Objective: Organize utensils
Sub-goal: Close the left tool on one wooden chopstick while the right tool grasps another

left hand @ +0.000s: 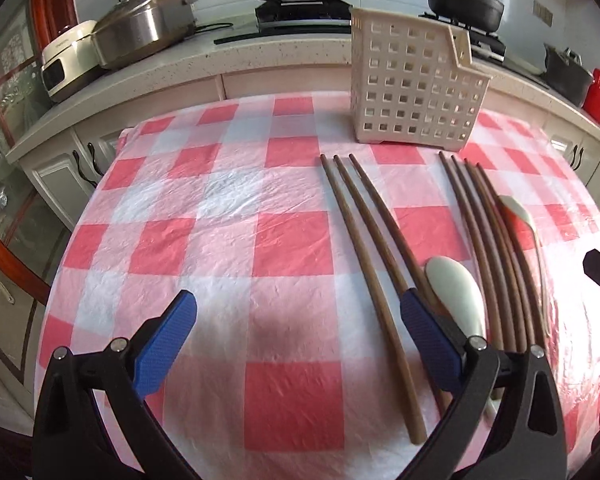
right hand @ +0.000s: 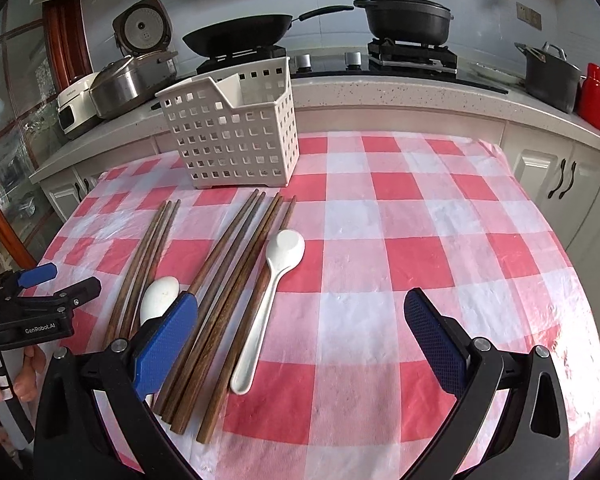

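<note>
Both grippers held released, nothing grasped.
Chopsticks (right hand: 236, 280): light, stiff, roll-prone, best pinched mid-shaft. Spoon (right hand: 268, 300): slippery, probably brittle; handle preferred.

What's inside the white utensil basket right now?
In the right wrist view the white basket shows only its own slanted divider; no utensils poke above the rim. The chopsticks and both spoons lie on the tablecloth. The basket's floor is hidden by its walls.

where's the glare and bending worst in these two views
Left wrist view: glare washes out the tablecloth at the right edge, beside the chopsticks, which bow from fisheye. Right wrist view: evener light, mild sheen lower right, counter edge curves.
</note>
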`<action>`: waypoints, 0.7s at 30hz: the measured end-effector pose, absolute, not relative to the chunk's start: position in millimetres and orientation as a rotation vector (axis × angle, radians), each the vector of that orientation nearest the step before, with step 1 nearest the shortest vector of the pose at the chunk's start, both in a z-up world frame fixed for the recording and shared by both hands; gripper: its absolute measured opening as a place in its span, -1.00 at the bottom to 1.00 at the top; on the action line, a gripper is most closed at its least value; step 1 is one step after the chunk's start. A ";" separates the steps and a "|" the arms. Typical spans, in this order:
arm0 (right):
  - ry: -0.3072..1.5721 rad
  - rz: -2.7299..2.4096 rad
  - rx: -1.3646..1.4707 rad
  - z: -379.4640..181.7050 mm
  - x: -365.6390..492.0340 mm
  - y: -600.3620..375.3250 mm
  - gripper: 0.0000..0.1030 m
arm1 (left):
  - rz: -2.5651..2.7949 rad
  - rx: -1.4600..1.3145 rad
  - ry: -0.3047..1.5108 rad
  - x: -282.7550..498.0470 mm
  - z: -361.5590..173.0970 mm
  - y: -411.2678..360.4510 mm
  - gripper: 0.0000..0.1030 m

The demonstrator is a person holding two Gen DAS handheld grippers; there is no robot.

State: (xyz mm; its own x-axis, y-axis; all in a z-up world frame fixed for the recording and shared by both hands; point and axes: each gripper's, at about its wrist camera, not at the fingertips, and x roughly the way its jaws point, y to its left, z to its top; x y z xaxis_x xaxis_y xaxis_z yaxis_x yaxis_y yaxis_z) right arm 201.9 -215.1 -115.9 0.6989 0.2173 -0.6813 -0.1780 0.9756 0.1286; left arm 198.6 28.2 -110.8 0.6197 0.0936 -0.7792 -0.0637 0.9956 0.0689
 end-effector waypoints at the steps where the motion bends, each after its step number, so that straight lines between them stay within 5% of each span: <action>1: 0.784 0.226 0.063 -117.7 207.7 -214.5 0.87 | 0.088 0.043 0.901 201.8 -111.6 27.2 0.91; 12: 0.933 0.279 0.107 -141.3 247.5 -199.6 0.41 | 0.044 0.045 0.951 234.6 -118.9 23.6 0.91; 21: 0.929 0.297 0.122 -140.7 256.9 -192.4 0.39 | 0.098 -0.079 0.998 266.7 -116.3 39.5 0.83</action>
